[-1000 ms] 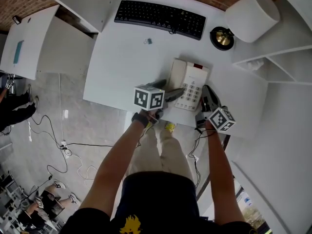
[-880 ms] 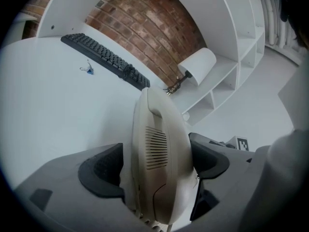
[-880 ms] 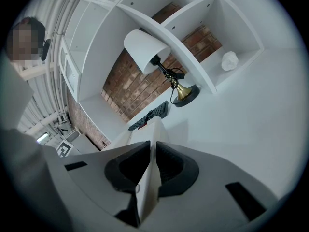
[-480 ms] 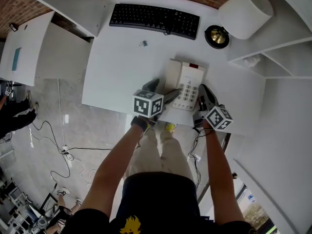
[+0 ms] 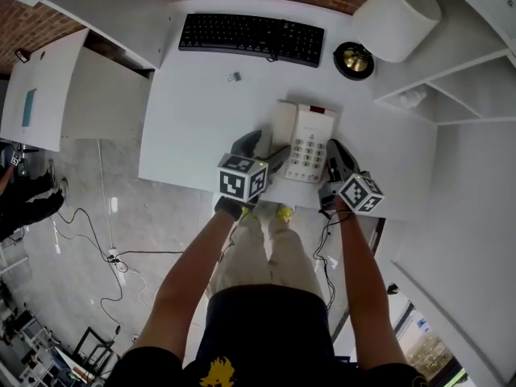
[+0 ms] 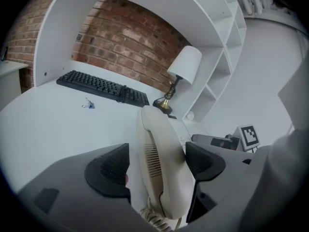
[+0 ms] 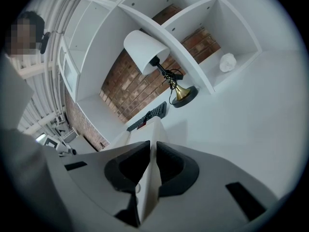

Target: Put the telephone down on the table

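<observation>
The cream telephone (image 5: 310,139) lies on the white table (image 5: 193,127) near its front edge, with its handset (image 5: 282,127) resting along the left side. My left gripper (image 5: 266,150) straddles the handset (image 6: 154,129). Its jaws are closing: the right pad touches the handset and a gap shows at the left pad. From the right, my right gripper (image 5: 332,158) is shut on the thin edge of the telephone's base (image 7: 153,129). In the gripper views, the left gripper (image 6: 157,163) and the right gripper (image 7: 151,166) both point toward the back wall.
A black keyboard (image 5: 250,37) lies at the back of the table, with a small binder clip (image 5: 235,76) in front of it. A white-shaded lamp (image 5: 395,18) on a brass foot (image 5: 352,59) stands back right. White shelves (image 5: 451,87) rise on the right.
The head camera has drifted slightly. Both grippers keep their places at the telephone, which has not visibly moved on the table.
</observation>
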